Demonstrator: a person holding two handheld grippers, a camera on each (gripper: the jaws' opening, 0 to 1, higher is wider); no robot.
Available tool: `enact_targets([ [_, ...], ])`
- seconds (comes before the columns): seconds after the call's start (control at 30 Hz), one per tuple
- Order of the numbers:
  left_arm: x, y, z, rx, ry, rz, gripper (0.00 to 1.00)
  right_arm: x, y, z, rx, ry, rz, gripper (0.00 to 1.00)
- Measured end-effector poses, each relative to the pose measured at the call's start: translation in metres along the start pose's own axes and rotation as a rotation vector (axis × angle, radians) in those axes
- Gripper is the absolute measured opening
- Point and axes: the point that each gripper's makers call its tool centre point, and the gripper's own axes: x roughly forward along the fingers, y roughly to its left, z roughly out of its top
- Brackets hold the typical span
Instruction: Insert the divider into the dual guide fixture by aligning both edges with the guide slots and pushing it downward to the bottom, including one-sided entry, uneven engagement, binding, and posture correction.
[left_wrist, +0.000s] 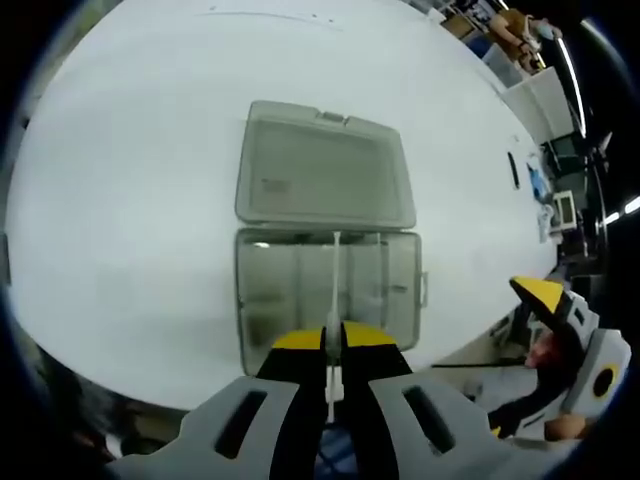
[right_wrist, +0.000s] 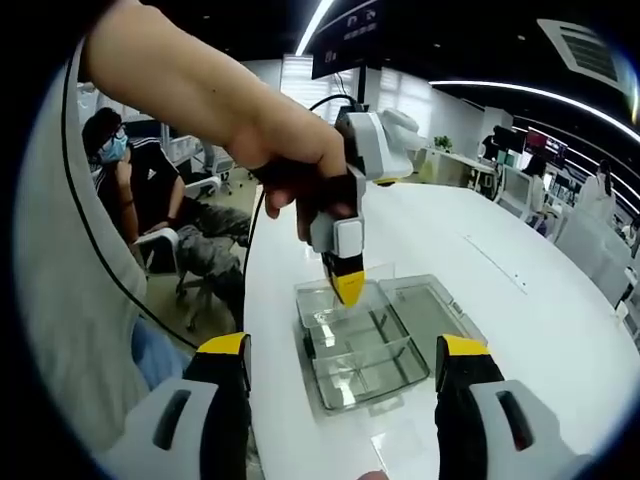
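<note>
A clear compartment box (left_wrist: 258, 300) lies on the white table with its lid (left_wrist: 320, 165) swung open on the far side. My left gripper (left_wrist: 333, 338) is shut on the thin clear divider (left_wrist: 335, 275), which I see edge-on, standing over the box's middle compartments. In the right gripper view a hand (right_wrist: 290, 160) holds the left gripper (right_wrist: 347, 285) pointing down over the box (right_wrist: 365, 375); the lid (right_wrist: 430, 305) lies to the right. My right gripper (right_wrist: 343, 346) stands open and wide before the box, holding nothing. It also shows as the right gripper (left_wrist: 545, 295) off the table's edge.
The white table (left_wrist: 120, 200) stretches wide around the box, and its near edge runs close to the box's front. A person sits on a chair (right_wrist: 150, 240) left of the table (right_wrist: 520, 330). Desks and screens stand in the background.
</note>
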Motion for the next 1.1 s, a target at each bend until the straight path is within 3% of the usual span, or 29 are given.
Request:
enact_targets([
  [0.43,0.003,0.016,-0.001,-0.001,0.007,0.043,0.0,-0.002,-0.001,0.0,0.006,-0.004,-0.003,0.73],
  [1.1,0.012,0.014,-0.001,0.022,0.044,0.059,0.0,0.001,0.001,-0.002,0.015,0.011,0.002,0.73],
])
